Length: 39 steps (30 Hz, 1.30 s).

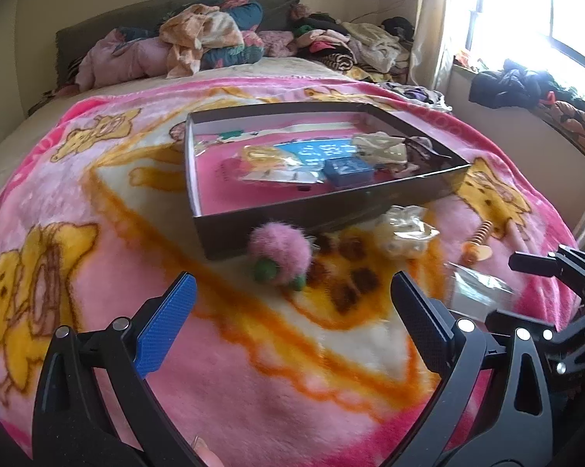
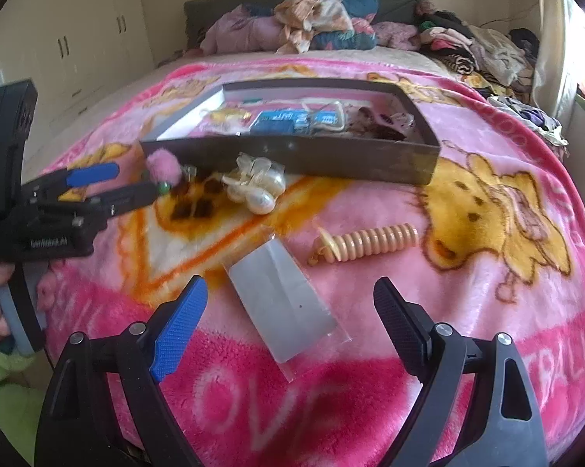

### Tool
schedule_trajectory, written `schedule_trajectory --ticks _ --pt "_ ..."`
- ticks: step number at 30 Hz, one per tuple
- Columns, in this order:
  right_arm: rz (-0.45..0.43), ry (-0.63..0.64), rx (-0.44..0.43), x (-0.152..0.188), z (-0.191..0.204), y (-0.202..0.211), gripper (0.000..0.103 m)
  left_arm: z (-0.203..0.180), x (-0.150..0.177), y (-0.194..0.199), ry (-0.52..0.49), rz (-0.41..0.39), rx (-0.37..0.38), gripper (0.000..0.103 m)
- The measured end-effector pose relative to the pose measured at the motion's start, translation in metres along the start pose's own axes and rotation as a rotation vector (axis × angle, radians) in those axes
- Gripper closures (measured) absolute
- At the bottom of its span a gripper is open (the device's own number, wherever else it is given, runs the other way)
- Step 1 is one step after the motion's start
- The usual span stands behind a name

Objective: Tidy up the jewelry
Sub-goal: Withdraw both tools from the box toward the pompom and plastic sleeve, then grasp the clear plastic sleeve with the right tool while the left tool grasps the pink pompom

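Note:
A dark shallow box (image 1: pixel 277 225) (image 2: pixel 292 155) holding several jewelry packets lies on a pink blanket. In front of it lie a pink fluffy pom-pom piece (image 1: pixel 279 253) (image 2: pixel 164 167), a bag of pearl pieces (image 1: pixel 403 233) (image 2: pixel 255 185), an orange spiral hair tie (image 1: pixel 477 243) (image 2: pixel 366 243) and a clear flat plastic bag (image 1: pixel 475 292) (image 2: pixel 284 303). My left gripper (image 1: pixel 292 303) (image 2: pixel 133 183) is open and empty, just short of the pom-pom. My right gripper (image 2: pixel 292 311) (image 1: pixel 557 272) is open and empty, its fingers either side of the clear bag.
The blanket (image 1: pixel 97 233) covers a bed. Piled clothes and pillows (image 1: pixel 214 43) lie at the headboard and along the right side. A window ledge with dark clothes (image 1: pixel 506 85) is at the right. Wardrobe doors (image 2: pixel 78 46) stand at the left.

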State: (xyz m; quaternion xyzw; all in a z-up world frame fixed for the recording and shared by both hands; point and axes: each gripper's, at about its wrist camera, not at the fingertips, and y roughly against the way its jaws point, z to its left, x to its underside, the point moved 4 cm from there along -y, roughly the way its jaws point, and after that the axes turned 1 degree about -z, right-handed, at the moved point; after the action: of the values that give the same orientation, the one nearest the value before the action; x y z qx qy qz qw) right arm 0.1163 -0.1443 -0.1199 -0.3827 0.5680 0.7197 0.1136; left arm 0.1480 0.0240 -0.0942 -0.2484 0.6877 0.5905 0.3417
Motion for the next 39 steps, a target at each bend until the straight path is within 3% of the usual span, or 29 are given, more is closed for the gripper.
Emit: schedule_trajectory --ticks 12,15,17,20,21,26,30,32,39 --pt "0.072 0.053 0.006 0.003 0.009 -0.022 0.019 0.013 -0.005 -0.015 0.057 0.007 -0.015 0.012" --pt "0.081 0.078 0.003 0.006 0.015 -0.024 0.031 0.014 -0.006 -0.016 0.073 0.008 -0.008 0.015" --pt "0.085 0.086 -0.006 0.007 0.018 -0.025 0.043 0.017 -0.006 -0.017 0.088 0.017 -0.002 0.023" --pt "0.087 0.084 -0.038 0.006 0.022 -0.025 0.061 0.019 -0.006 -0.019 0.096 0.028 0.005 0.029" --pt "0.087 0.083 -0.047 0.006 0.023 -0.025 0.062 0.020 -0.006 -0.020 0.098 0.030 0.009 0.029" --pt "0.072 0.057 -0.077 0.004 0.024 -0.022 0.066 0.018 -0.005 -0.024 0.096 0.044 0.019 0.053" --pt "0.059 0.026 -0.116 0.002 0.024 -0.019 0.067 0.017 -0.005 -0.026 0.097 0.051 0.024 0.064" --pt "0.054 0.021 -0.126 0.001 0.025 -0.017 0.068 0.015 -0.005 -0.026 0.090 0.052 0.030 0.081" --pt "0.030 -0.012 -0.166 0.001 0.026 -0.010 0.069 0.006 -0.005 -0.019 0.058 0.041 0.045 0.083"
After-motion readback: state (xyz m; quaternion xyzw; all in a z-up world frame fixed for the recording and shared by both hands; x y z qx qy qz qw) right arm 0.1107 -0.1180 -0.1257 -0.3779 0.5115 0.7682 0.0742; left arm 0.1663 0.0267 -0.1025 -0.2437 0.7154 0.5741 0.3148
